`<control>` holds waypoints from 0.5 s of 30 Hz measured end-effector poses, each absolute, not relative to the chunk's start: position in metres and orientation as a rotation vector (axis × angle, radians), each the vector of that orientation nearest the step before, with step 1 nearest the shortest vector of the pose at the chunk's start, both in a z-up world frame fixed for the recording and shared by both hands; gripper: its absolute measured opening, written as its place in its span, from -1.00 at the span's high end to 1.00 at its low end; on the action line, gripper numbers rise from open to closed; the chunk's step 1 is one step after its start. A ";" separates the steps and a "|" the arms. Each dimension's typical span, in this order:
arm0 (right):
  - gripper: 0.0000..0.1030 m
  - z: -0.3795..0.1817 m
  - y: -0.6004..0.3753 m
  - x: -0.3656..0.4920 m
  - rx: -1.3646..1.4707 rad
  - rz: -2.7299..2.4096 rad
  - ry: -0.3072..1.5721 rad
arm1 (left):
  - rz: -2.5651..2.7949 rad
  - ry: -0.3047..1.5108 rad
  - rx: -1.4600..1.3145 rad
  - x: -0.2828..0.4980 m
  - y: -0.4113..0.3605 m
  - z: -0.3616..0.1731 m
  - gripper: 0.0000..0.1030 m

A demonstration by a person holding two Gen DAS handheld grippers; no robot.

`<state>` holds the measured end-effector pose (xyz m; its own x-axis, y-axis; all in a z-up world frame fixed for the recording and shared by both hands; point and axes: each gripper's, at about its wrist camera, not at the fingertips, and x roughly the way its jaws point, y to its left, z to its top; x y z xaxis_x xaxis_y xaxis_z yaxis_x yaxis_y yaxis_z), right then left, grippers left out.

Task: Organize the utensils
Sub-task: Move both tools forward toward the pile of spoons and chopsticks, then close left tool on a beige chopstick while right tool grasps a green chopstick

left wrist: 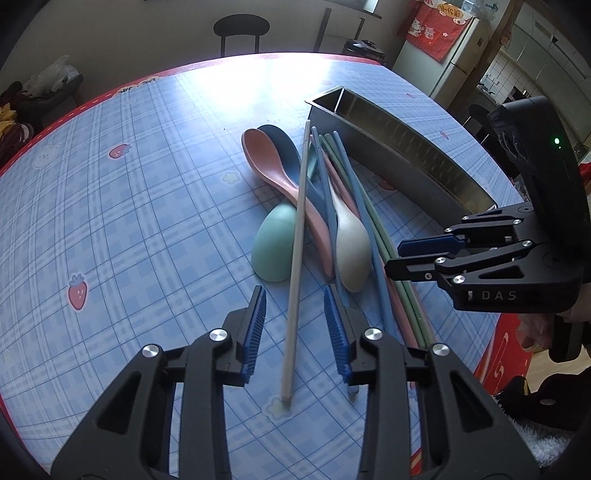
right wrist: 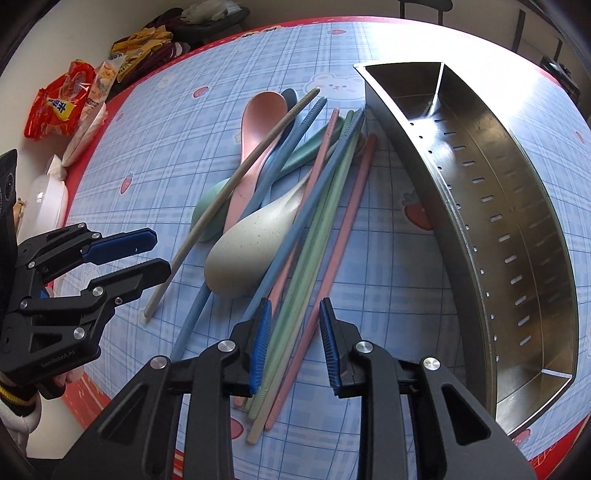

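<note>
A pile of pastel utensils lies on the blue plaid tablecloth: a pink spoon (left wrist: 275, 173), a dark blue spoon (left wrist: 284, 147), a green spoon (left wrist: 275, 245), a cream spoon (left wrist: 351, 247) and several coloured chopsticks (right wrist: 325, 221). A beige chopstick (left wrist: 297, 258) lies across the pile, its near end between the open fingers of my left gripper (left wrist: 294, 308). My right gripper (right wrist: 295, 325) is open above the near ends of the pink and green chopsticks. It also shows in the left wrist view (left wrist: 397, 258). A steel utensil tray (right wrist: 498, 221) stands empty to the right.
Snack packets (right wrist: 59, 107) and a plastic box (right wrist: 48, 203) lie beyond the table's left edge. The table's red border (left wrist: 506, 350) runs close to the right gripper. A black stool (left wrist: 241, 27) and a fridge (left wrist: 454, 55) stand behind the table.
</note>
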<state>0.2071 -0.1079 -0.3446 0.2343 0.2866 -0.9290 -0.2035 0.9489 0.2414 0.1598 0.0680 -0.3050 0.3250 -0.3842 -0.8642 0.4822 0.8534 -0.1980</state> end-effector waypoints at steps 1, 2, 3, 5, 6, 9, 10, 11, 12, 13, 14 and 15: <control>0.51 -0.345 -0.109 0.207 0.081 0.342 1.292 | -0.572 1.104 0.098 0.160 0.069 -0.306 0.34; 0.55 -0.346 -0.111 0.207 0.086 0.344 1.293 | -0.573 1.106 0.095 0.161 0.068 -0.306 0.35; 0.65 -0.345 -0.113 0.206 0.085 0.340 1.294 | -0.573 1.108 0.094 0.161 0.067 -0.307 0.36; 0.75 -0.344 -0.117 0.206 0.099 0.340 1.292 | -0.573 1.114 0.093 0.163 0.063 -0.310 0.40; 0.78 -0.344 -0.120 0.205 0.110 0.336 1.293 | -0.575 1.118 0.092 0.167 0.060 -0.312 0.48; 0.80 -0.345 -0.127 0.203 0.122 0.323 1.300 | -0.588 1.131 0.086 0.166 0.058 -0.315 0.57; 0.80 -0.347 -0.130 0.202 0.121 0.319 1.306 | -0.591 1.134 0.085 0.167 0.057 -0.316 0.57; 0.80 -0.348 -0.131 0.201 0.130 0.321 1.305 | -0.593 1.136 0.085 0.168 0.057 -0.318 0.57; 0.81 -0.349 -0.132 0.201 0.135 0.321 1.304 | -0.593 1.137 0.084 0.169 0.056 -0.319 0.58; 0.81 -0.349 -0.131 0.201 0.135 0.323 1.303 | -0.593 1.135 0.080 0.170 0.055 -0.319 0.58; 0.80 -0.349 -0.130 0.201 0.132 0.325 1.303 | -0.594 1.135 0.072 0.171 0.056 -0.320 0.58; 0.80 -0.350 -0.129 0.201 0.125 0.321 1.303 | -0.593 1.136 0.064 0.174 0.055 -0.321 0.58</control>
